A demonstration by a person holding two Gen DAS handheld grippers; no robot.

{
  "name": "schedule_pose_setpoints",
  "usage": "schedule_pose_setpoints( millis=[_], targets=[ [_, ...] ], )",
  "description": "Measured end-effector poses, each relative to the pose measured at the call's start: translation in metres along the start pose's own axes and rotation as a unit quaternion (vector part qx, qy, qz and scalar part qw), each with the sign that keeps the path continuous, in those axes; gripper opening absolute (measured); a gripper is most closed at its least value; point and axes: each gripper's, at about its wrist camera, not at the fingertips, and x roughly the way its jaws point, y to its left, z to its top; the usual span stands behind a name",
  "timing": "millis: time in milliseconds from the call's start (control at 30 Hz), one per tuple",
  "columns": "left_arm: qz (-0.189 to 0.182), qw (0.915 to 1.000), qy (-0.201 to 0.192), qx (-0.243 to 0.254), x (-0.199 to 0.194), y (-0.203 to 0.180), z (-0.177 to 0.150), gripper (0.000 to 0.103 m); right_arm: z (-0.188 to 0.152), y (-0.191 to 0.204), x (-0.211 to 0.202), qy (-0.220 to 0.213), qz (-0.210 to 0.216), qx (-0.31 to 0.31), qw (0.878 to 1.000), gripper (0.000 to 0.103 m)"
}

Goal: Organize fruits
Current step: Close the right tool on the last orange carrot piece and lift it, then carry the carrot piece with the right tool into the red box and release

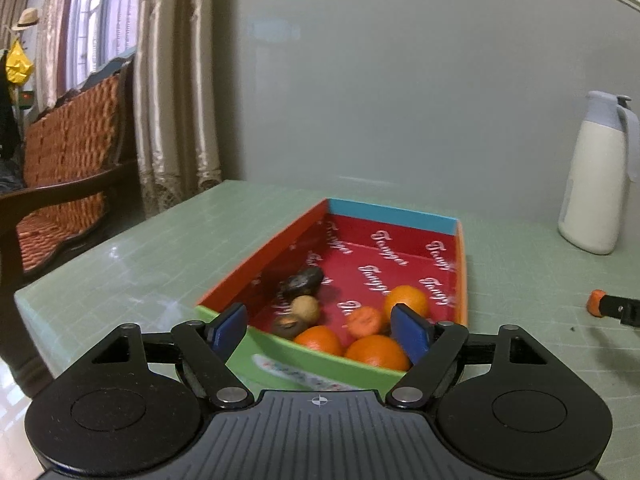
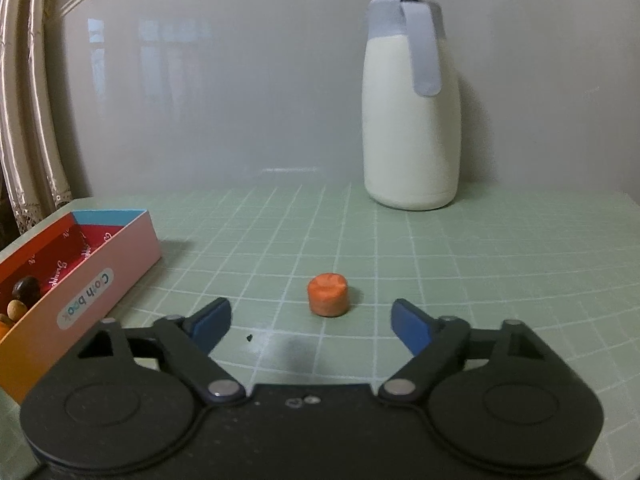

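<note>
An open box (image 1: 400, 218) with a red printed lining holds several fruits: oranges (image 1: 378, 352), a rough orange piece (image 1: 364, 320), a tan round one (image 1: 306, 308) and dark ones (image 1: 302, 282). My left gripper (image 1: 318, 316) hangs open over the box's green near wall with nothing between its fingers. In the right wrist view an orange stubby piece (image 2: 328, 294) lies alone on the green grid mat (image 2: 440, 264). My right gripper (image 2: 311, 305) stands open just short of that piece, with its blue pads apart from it on either side. The box (image 2: 92, 292) sits at the left.
A white jug with a grey lid and handle (image 2: 412, 120) stands at the back of the table against the wall. The table's left edge (image 1: 24, 300) drops off toward a wooden chair (image 1: 68, 152) and curtains (image 1: 172, 80). A small dark crumb (image 2: 249, 337) lies on the mat.
</note>
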Motion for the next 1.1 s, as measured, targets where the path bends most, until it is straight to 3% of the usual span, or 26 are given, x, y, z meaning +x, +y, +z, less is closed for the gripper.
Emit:
schedule_pose_setpoints(
  millis=[67,300,500,733,1100],
  targets=[
    [0.006,1.0000,-0.001,-0.004,0.000,0.007,-0.001,0.079,0.004,0.000,0.007,0.006,-0.003,0.001,1.000,0.071],
    [0.027,0.9995,-0.009,-0.011,0.001,0.031,-0.009,0.079,0.014,-0.001,0.037,0.033,-0.019,0.009,0.999,0.070],
    [0.031,0.9990,-0.012,-0.030,0.000,0.046,-0.011,0.082,0.014,-0.006,0.056,0.060,-0.030,0.009,0.998,0.051],
    [0.029,0.9990,-0.014,-0.032,0.001,0.044,-0.013,0.083,0.012,-0.001,0.058,0.056,-0.030,-0.012,0.998,0.030],
    [0.033,0.9985,-0.024,-0.038,-0.006,0.049,-0.014,0.083,0.016,0.019,0.042,0.029,0.019,-0.020,0.999,0.029]
  ],
)
